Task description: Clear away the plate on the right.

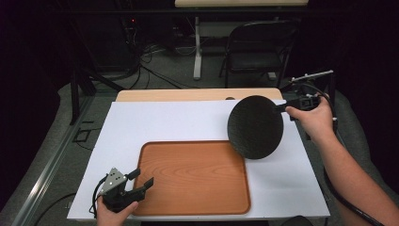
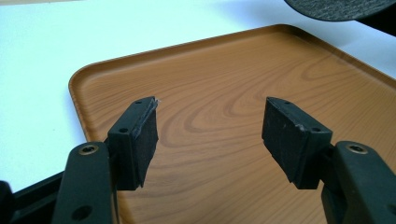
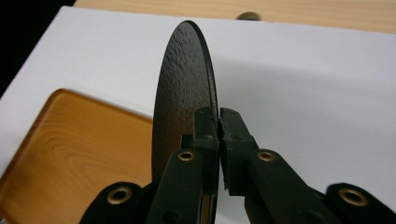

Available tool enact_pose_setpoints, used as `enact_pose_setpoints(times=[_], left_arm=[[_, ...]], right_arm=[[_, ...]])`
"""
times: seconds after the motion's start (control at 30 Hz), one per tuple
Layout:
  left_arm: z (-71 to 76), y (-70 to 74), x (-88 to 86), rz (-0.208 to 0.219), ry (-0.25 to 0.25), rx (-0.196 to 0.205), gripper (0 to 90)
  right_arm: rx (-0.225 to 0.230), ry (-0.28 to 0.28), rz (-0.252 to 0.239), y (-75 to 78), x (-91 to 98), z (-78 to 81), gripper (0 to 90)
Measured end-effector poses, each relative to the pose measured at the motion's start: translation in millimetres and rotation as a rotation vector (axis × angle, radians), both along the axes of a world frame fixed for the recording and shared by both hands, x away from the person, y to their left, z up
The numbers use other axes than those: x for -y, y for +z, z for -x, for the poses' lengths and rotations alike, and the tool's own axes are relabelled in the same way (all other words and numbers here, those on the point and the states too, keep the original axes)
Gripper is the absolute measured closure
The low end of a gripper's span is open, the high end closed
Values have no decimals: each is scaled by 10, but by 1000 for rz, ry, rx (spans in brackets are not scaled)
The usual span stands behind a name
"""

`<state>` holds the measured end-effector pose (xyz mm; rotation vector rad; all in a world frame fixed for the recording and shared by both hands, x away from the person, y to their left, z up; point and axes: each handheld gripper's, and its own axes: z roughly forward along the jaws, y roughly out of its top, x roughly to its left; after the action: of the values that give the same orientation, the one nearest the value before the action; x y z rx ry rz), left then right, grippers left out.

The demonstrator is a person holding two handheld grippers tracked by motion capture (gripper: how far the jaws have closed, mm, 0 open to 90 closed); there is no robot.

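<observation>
my right claw (image 1: 281, 108) is clamped on the rim of the black disc (image 1: 255, 126), held tilted in the air above the tray (image 1: 193, 176) corner. left claw (image 1: 142, 179) is open w/ nothing in it, over tray's near-left edge. carry step i'd say; next: lower disc flat onto tray, then release.

Tray and disc on the table

The tray (image 1: 193, 176) lies on the sheet (image 1: 150, 122); the disc (image 1: 255, 127) hangs at its two o'clock corner.

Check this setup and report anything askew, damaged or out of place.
One thing stands out: the black round plate is not lying flat. The right gripper pinches it by its rim and holds it tilted on edge, partly over the wooden tray. The left gripper is open at the tray's near corner. No damage or spills.
</observation>
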<state>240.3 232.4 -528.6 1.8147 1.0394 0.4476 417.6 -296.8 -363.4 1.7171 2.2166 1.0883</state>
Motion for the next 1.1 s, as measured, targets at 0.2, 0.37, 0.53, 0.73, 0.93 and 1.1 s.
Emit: enact_pose_setpoints(times=[0.2,0.37,0.53,0.73,0.93,1.1], left_arm=[[2,0,-4,0,0,0,358],[6,3,-10,1,2,2,358],[7,2,-12,-1,1,3,358],[8,5,-23,-2,-2,2,358],[7,4,-25,-3,2,6,358],[7,2,-23,-5,1,2,357]], right_arm=[[-9,98,-12,-49,-354,24,862],[-27,207,-26,-132,-792,69,861],[-37,298,-49,-228,-1162,137,861],[-54,372,-73,-351,-1444,210,860],[-77,427,-90,-497,-1656,306,856],[-98,437,-110,-621,-1704,336,853]])
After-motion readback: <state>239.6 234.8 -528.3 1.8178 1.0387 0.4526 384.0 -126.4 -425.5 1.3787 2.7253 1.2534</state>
